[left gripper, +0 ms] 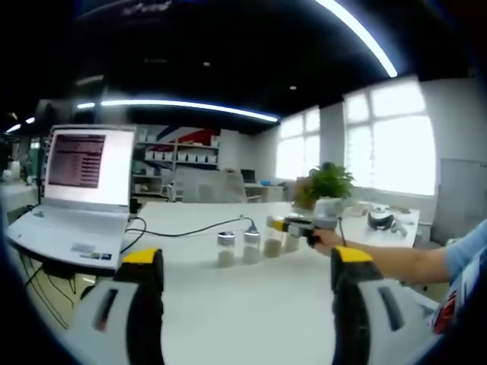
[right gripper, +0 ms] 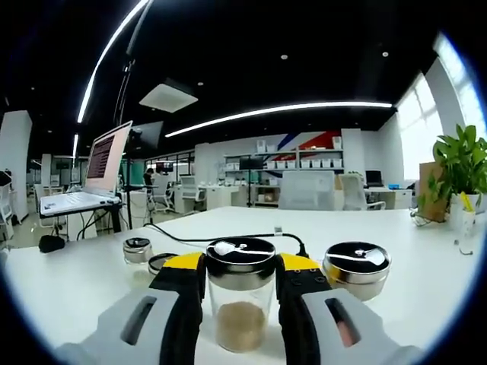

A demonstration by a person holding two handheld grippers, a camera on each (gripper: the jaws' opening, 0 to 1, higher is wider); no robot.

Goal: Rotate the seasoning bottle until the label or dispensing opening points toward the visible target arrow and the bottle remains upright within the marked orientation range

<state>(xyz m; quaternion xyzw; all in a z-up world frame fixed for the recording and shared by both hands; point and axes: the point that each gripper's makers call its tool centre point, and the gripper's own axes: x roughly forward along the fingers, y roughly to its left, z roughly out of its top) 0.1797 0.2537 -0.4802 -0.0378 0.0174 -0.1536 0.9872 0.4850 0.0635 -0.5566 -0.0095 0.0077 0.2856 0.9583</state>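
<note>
gripping the seasoning bottle [right gripper: 240, 303] between both jaws, the right tongs [right gripper: 240, 304] held it upright on the white counter [right gripper: 426, 274], close beside another jar [right gripper: 356, 269]. the left tongs [left gripper: 247, 262] hung wide and empty, well back. any tilt while twisting could tip it or knock its neighbour

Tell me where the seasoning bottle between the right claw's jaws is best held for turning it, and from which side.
Grip the seasoning bottle on its clear glass body, just under the dark metal lid, coming in level from the side as the right claw does now. The body is round and straight-walled and stands upright, so the jaws bear evenly on opposite sides. The neighbouring jar sits close on one side, so approach along the free gap.
</note>
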